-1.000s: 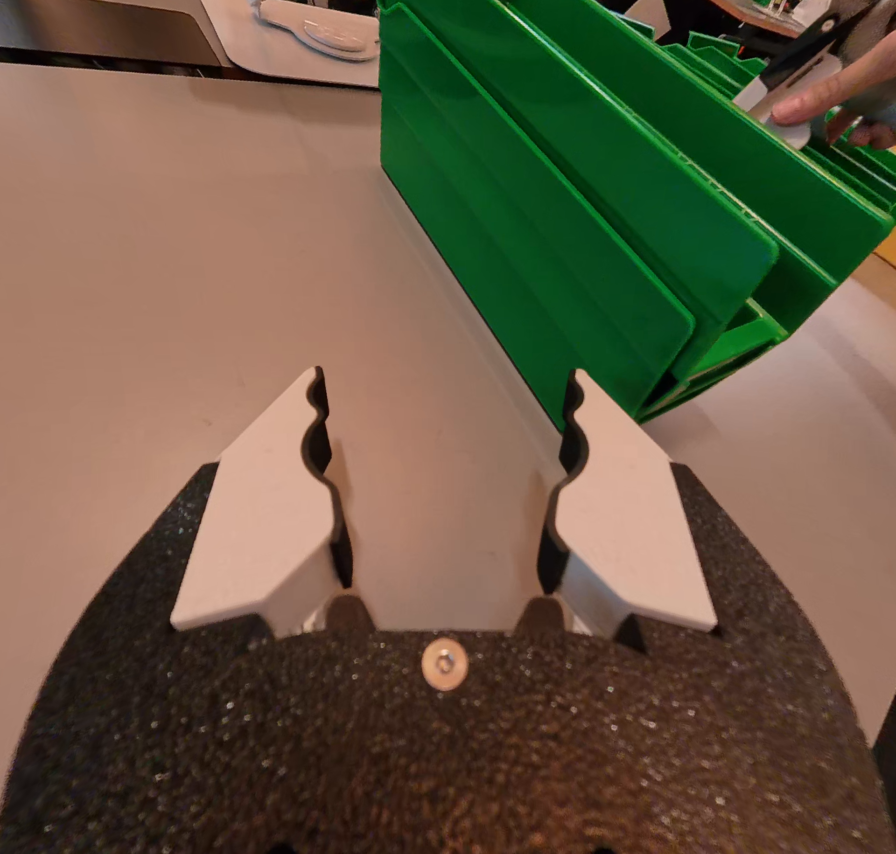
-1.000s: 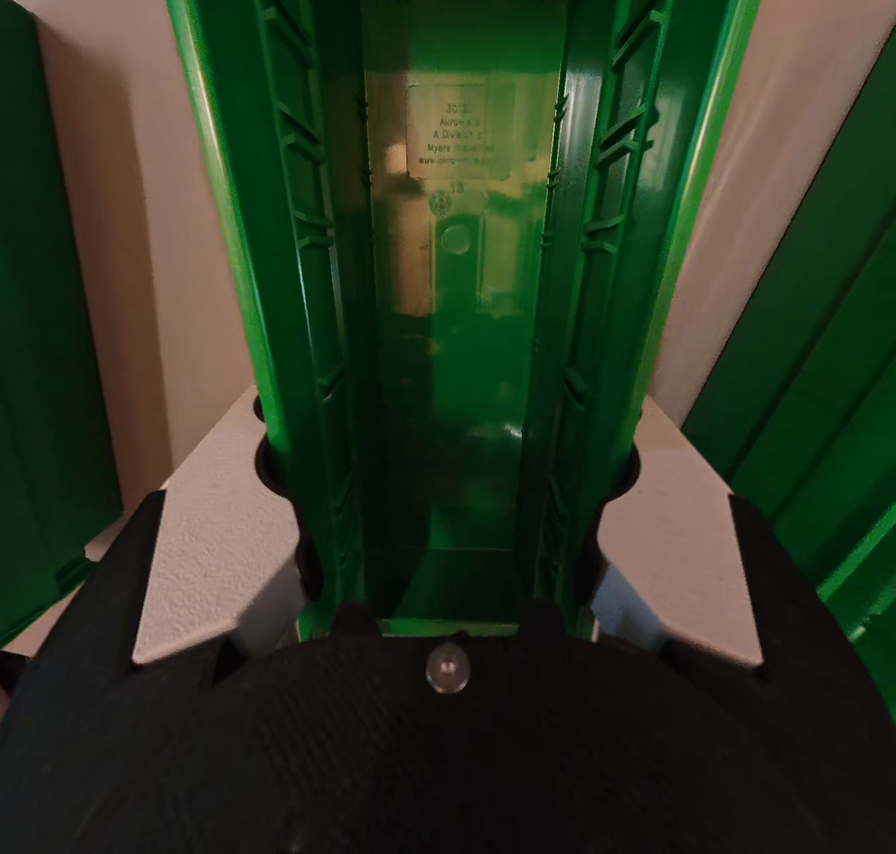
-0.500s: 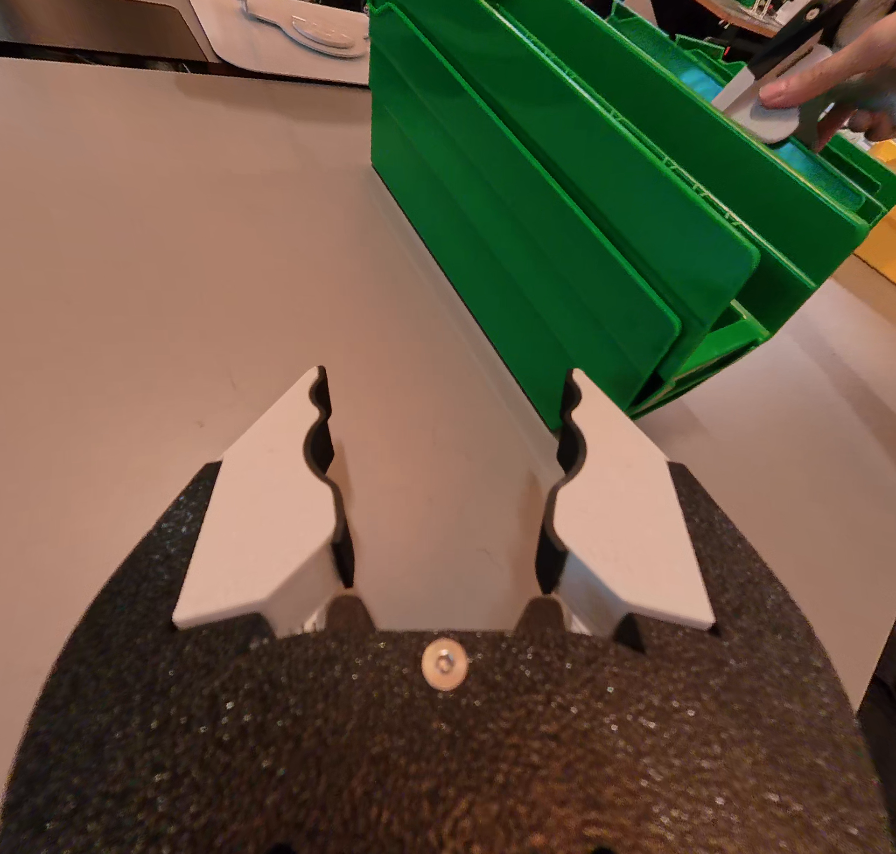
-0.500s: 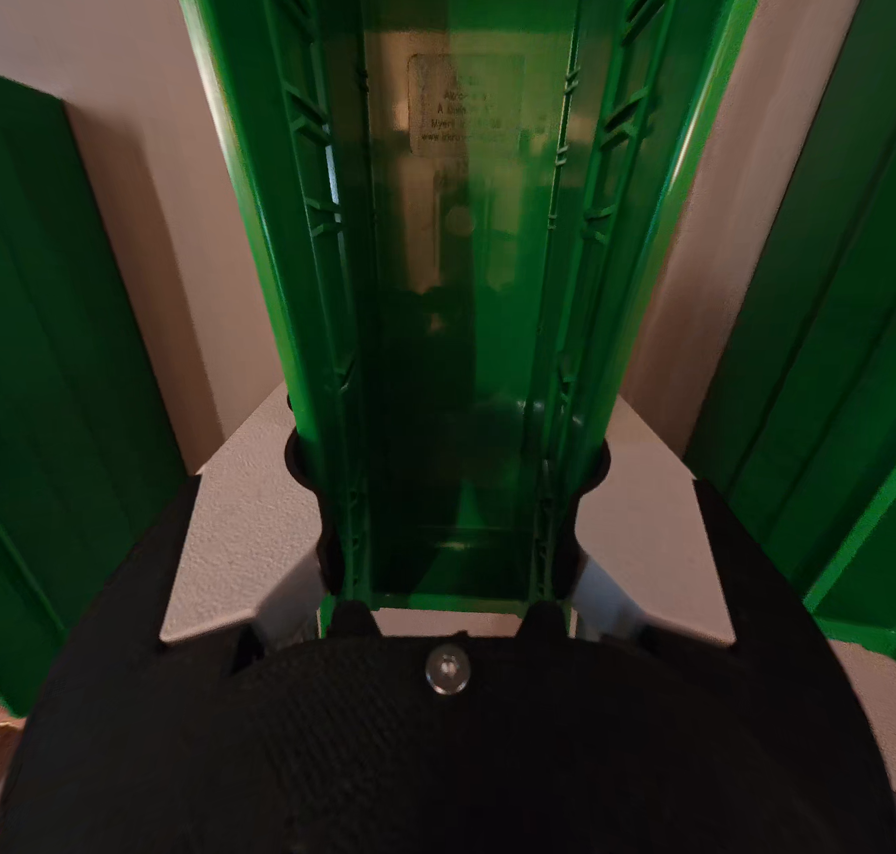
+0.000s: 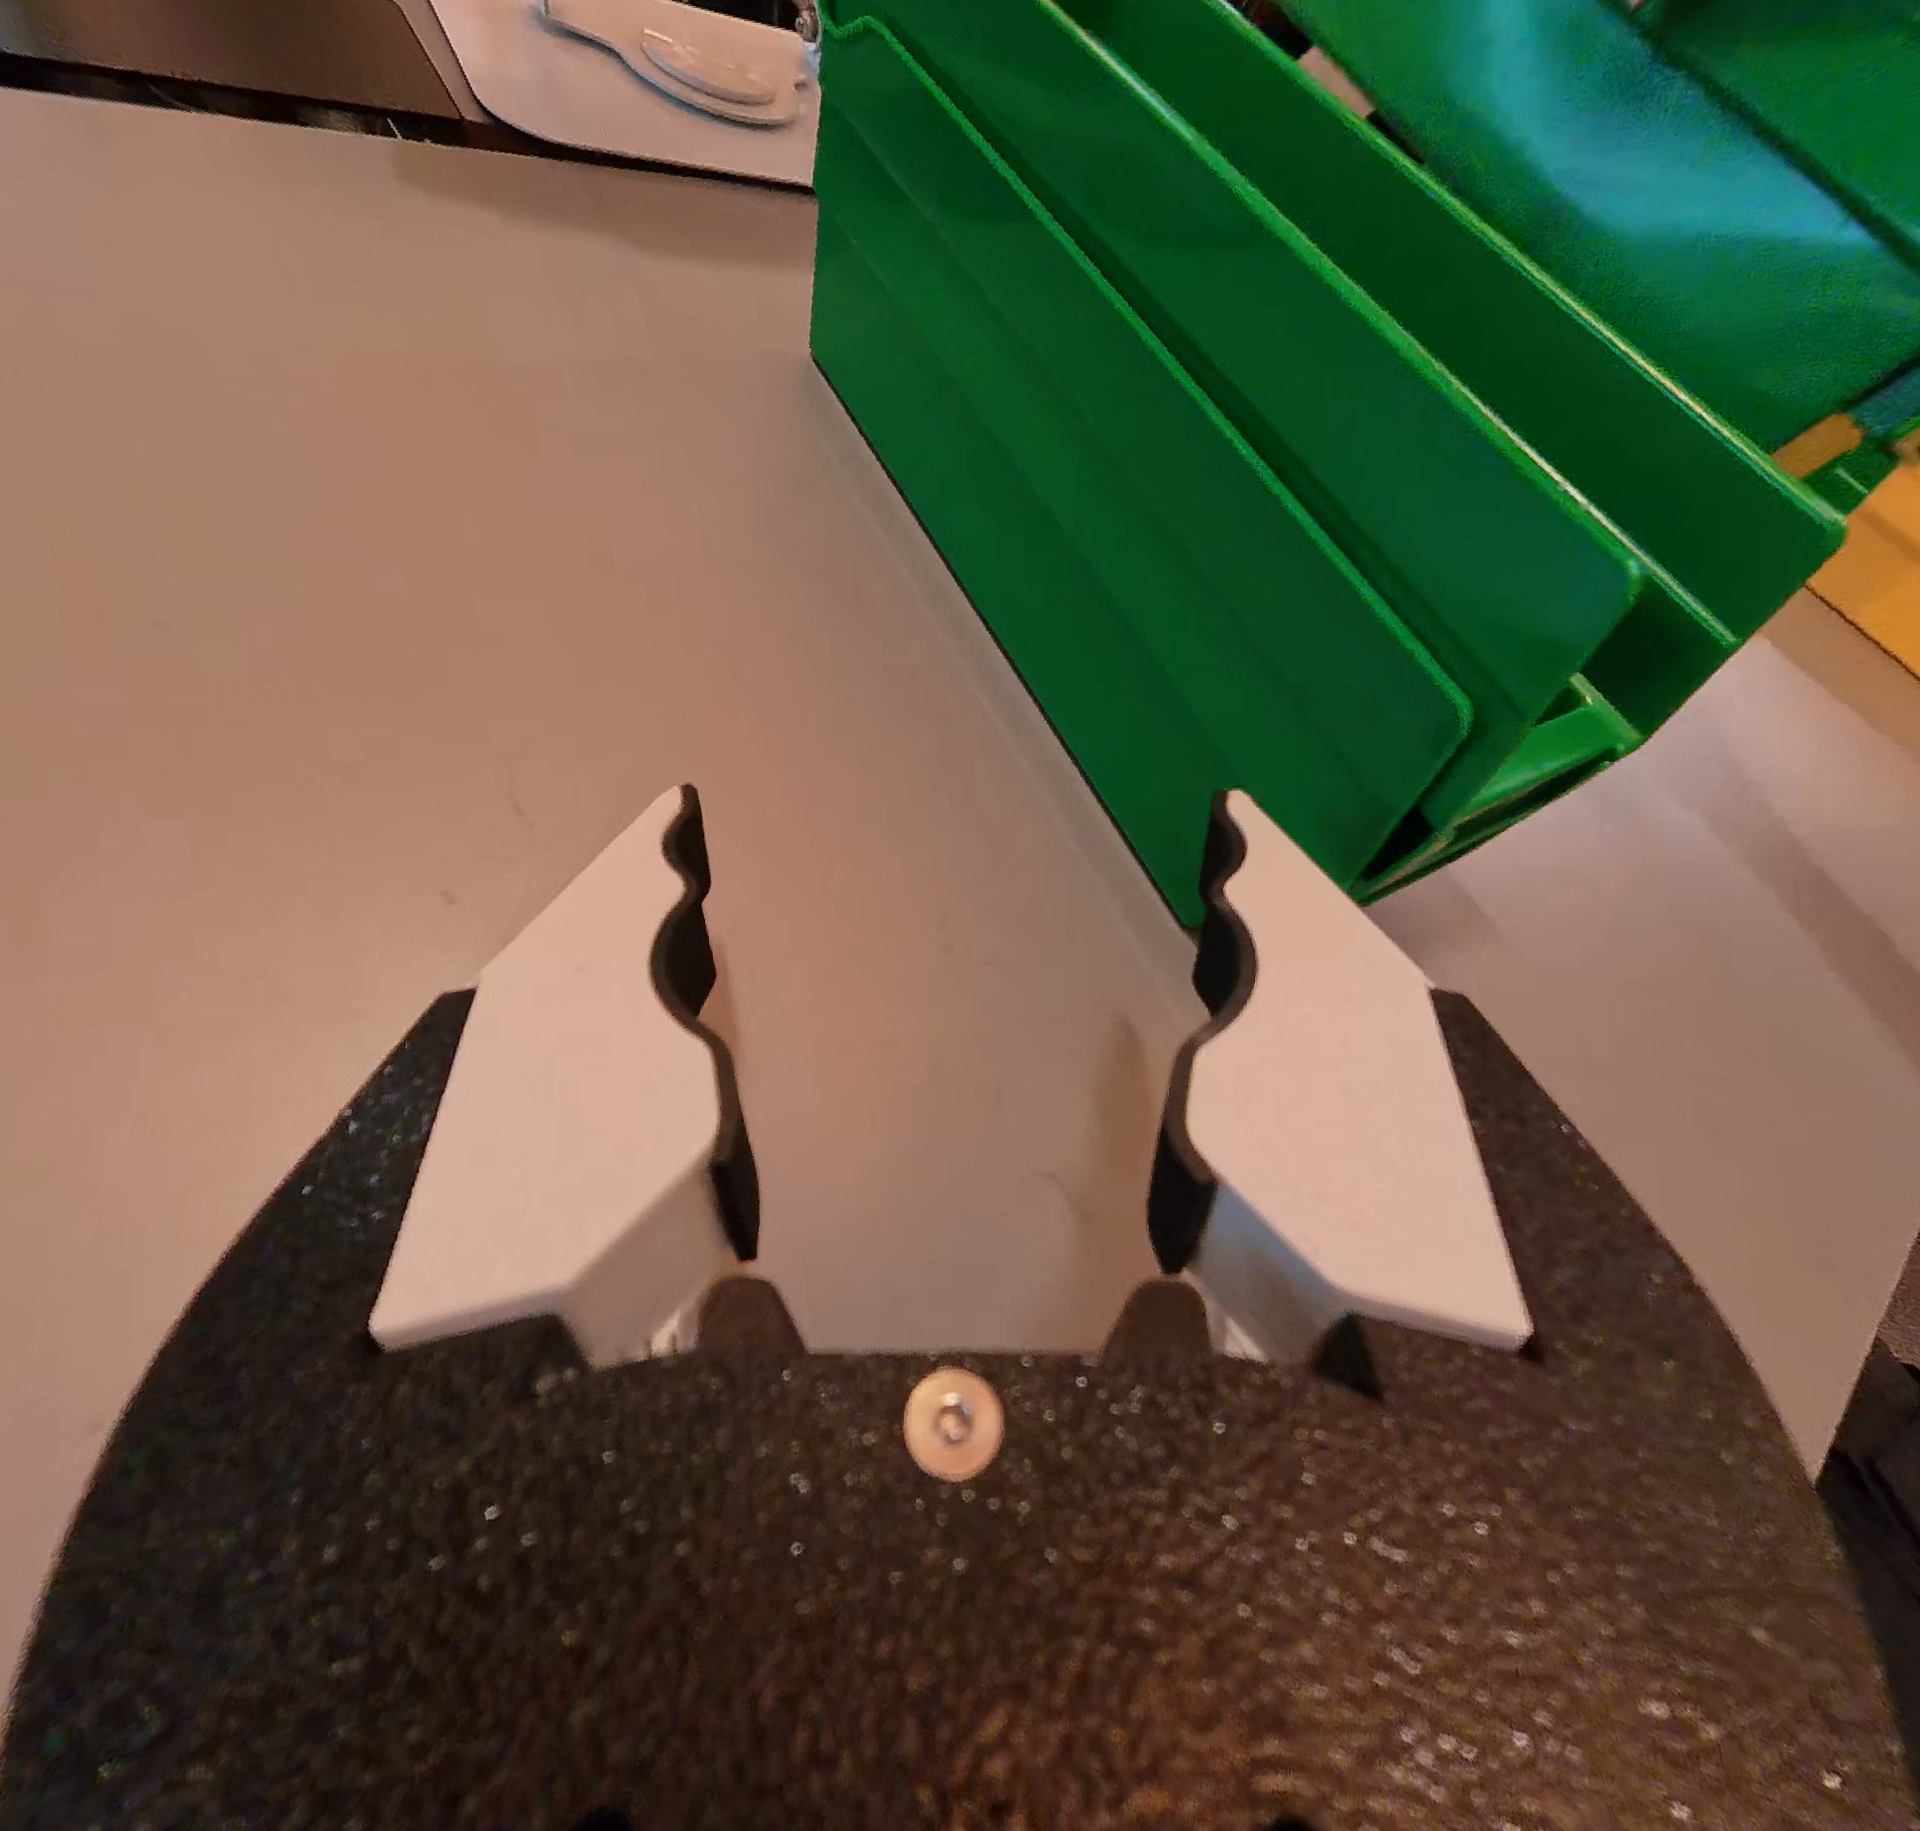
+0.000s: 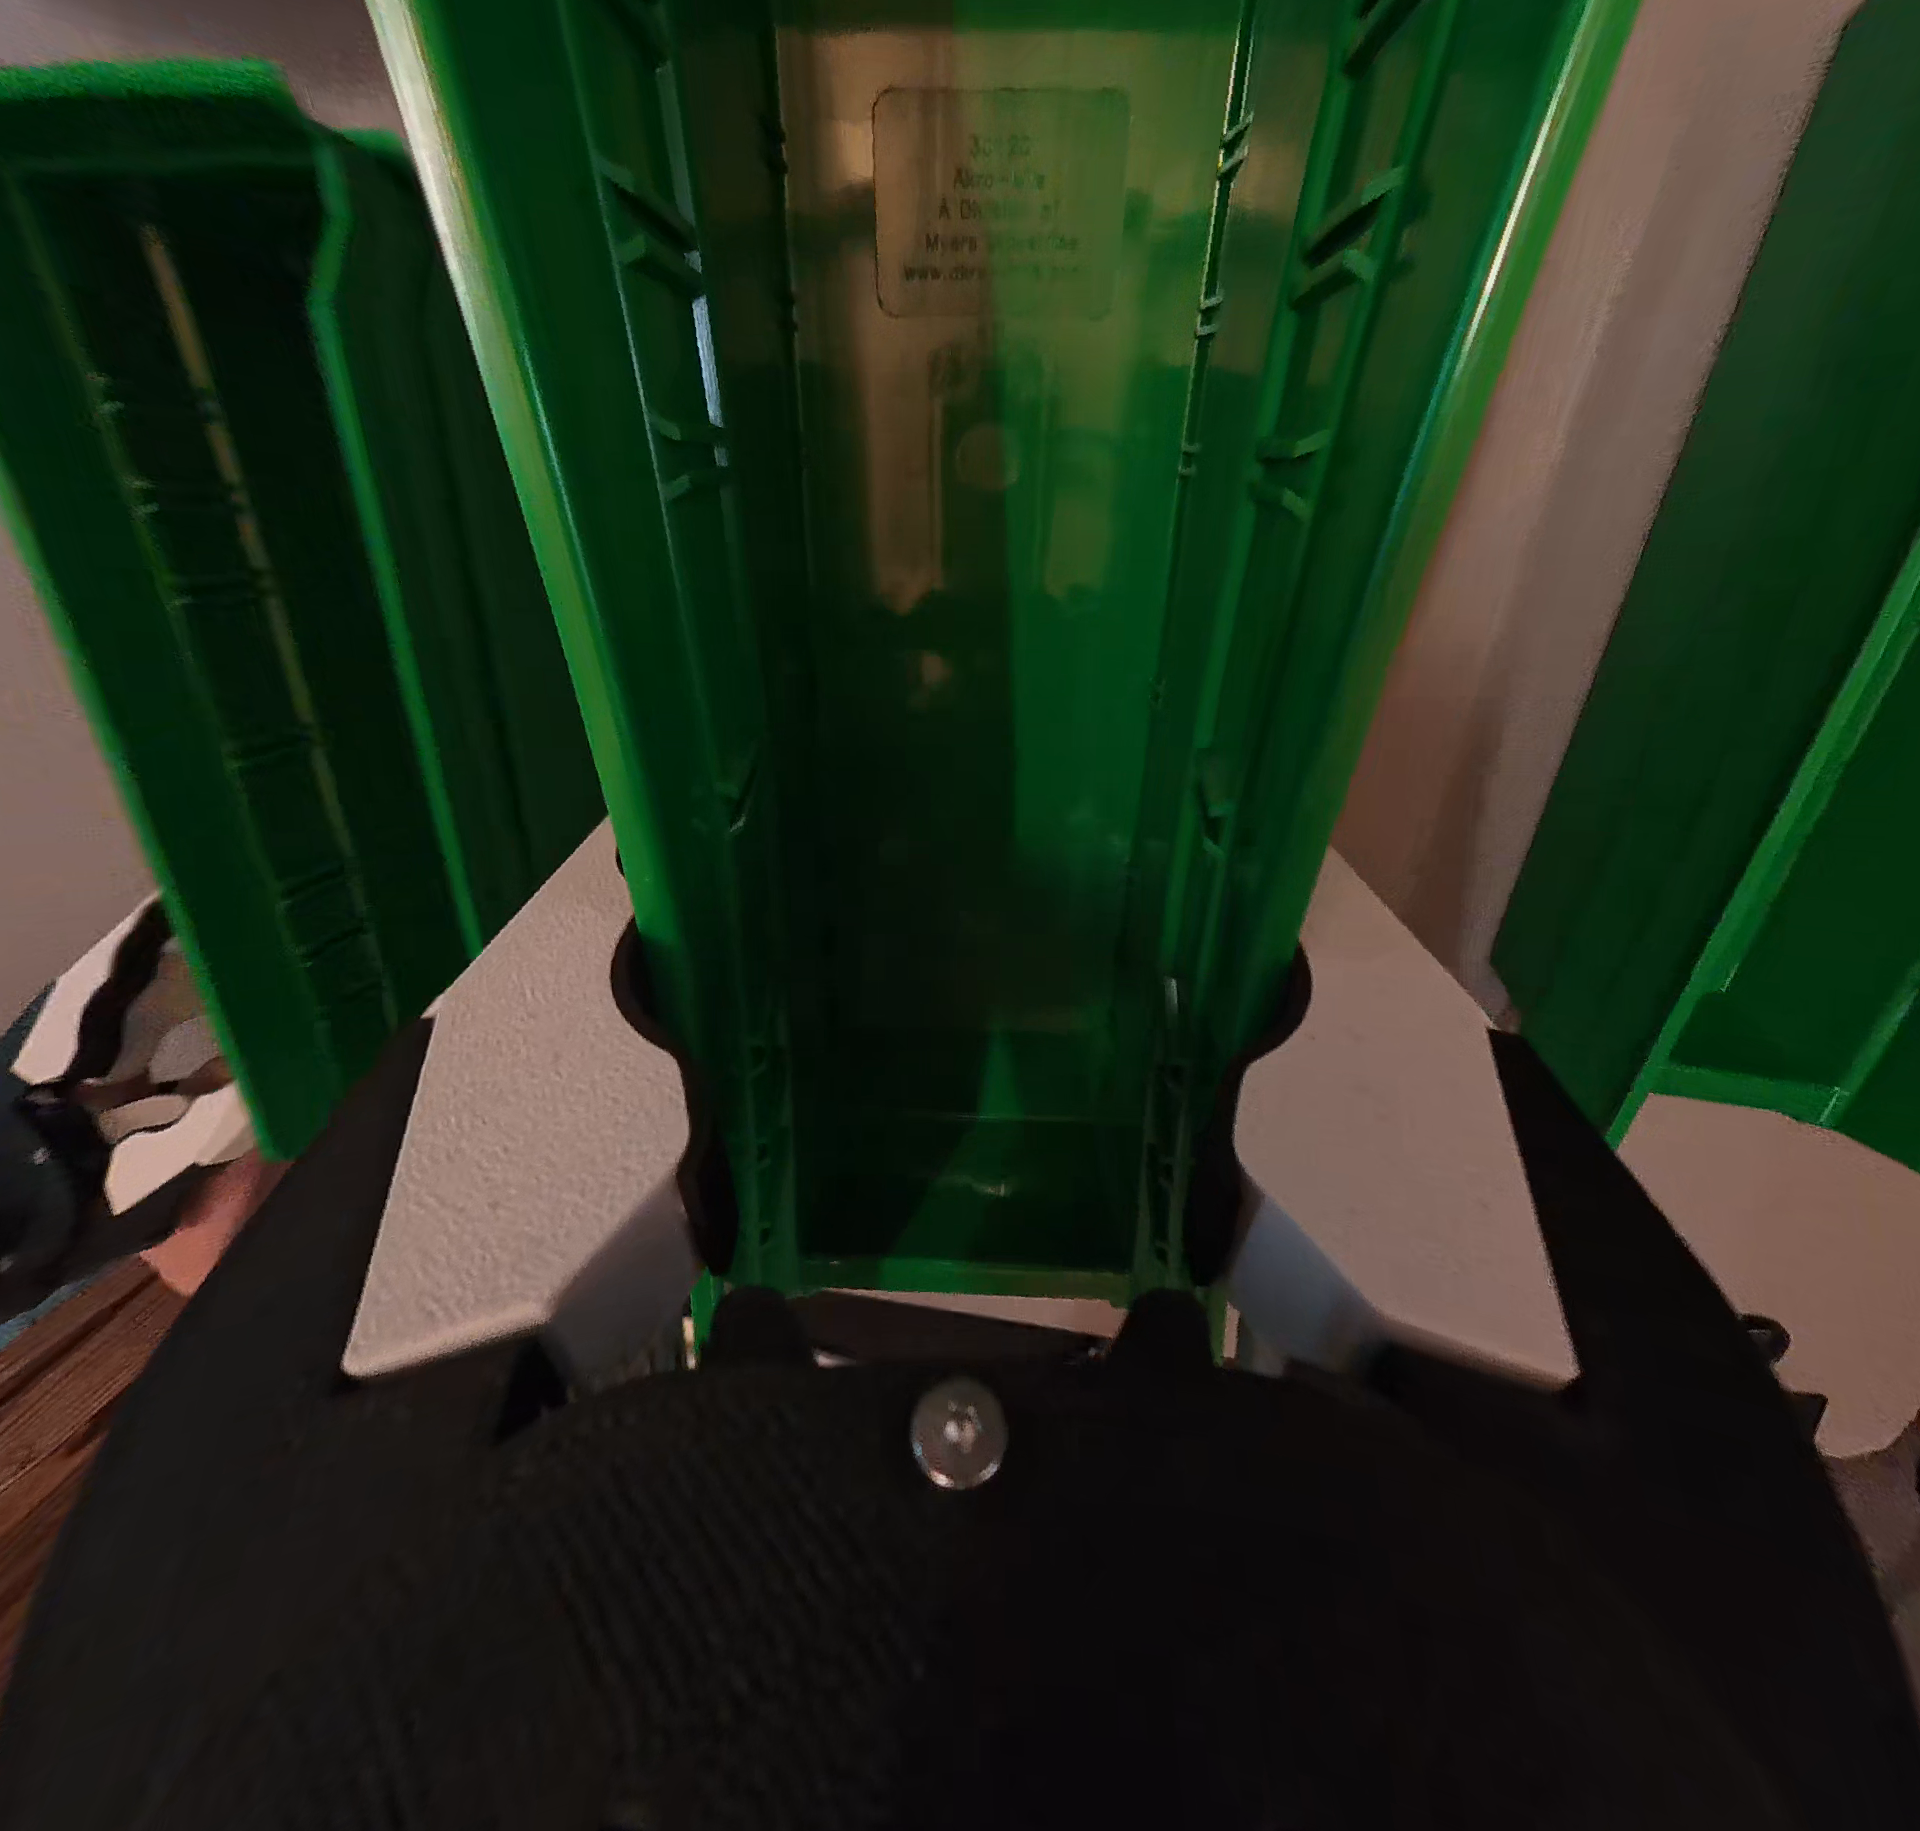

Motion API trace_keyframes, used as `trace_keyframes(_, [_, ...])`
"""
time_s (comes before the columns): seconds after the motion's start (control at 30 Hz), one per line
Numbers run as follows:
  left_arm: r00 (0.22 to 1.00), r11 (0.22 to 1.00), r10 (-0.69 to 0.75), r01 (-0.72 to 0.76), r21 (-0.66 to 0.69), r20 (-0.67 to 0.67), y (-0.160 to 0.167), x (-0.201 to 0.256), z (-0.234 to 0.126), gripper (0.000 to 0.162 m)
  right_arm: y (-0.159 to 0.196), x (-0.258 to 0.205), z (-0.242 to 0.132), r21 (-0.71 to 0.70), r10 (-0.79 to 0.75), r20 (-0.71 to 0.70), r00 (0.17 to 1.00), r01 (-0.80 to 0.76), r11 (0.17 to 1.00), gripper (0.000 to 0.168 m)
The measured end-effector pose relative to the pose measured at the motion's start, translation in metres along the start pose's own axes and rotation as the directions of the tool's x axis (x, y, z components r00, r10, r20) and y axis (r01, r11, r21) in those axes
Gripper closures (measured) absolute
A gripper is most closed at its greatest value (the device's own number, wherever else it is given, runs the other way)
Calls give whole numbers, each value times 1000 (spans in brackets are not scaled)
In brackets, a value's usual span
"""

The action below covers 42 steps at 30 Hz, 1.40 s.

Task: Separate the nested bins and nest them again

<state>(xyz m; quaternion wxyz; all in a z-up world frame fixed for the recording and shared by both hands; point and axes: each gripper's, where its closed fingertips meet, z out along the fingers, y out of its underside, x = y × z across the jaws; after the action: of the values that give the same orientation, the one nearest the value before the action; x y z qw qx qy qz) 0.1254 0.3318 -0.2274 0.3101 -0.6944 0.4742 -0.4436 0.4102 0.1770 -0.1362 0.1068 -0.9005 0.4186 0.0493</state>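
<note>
In the right wrist view my right gripper (image 6: pixel 961 908) is shut on the end of a long narrow green bin (image 6: pixel 997 638), one finger on each side wall. I look down into its open inside. In the left wrist view that bin (image 5: pixel 1621 150) hangs in the air at the top right, above a stack of nested green bins (image 5: pixel 1195 451) that stands on the beige table (image 5: pixel 364 534). My left gripper (image 5: pixel 956 805) is open and empty, low over the table, just left of the stack's near end.
In the right wrist view a green bin (image 6: pixel 208 555) stands to the left of the held one and another (image 6: pixel 1745 701) to its right. My left gripper (image 6: pixel 125 1085) shows at the lower left. A white pad (image 5: pixel 623 56) lies beyond the table's far edge.
The right gripper has lifted the held bin up and away from the stack. The hand that showed at the top right of the left wrist view is gone. The left gripper has barely moved.
</note>
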Motion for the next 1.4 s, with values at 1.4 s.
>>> trace_keyframes(1.4, [997,992,-58,64,112,-56,-31,1,-33,71,35,-179,40,23,-2,-32,999,3,1000,47])
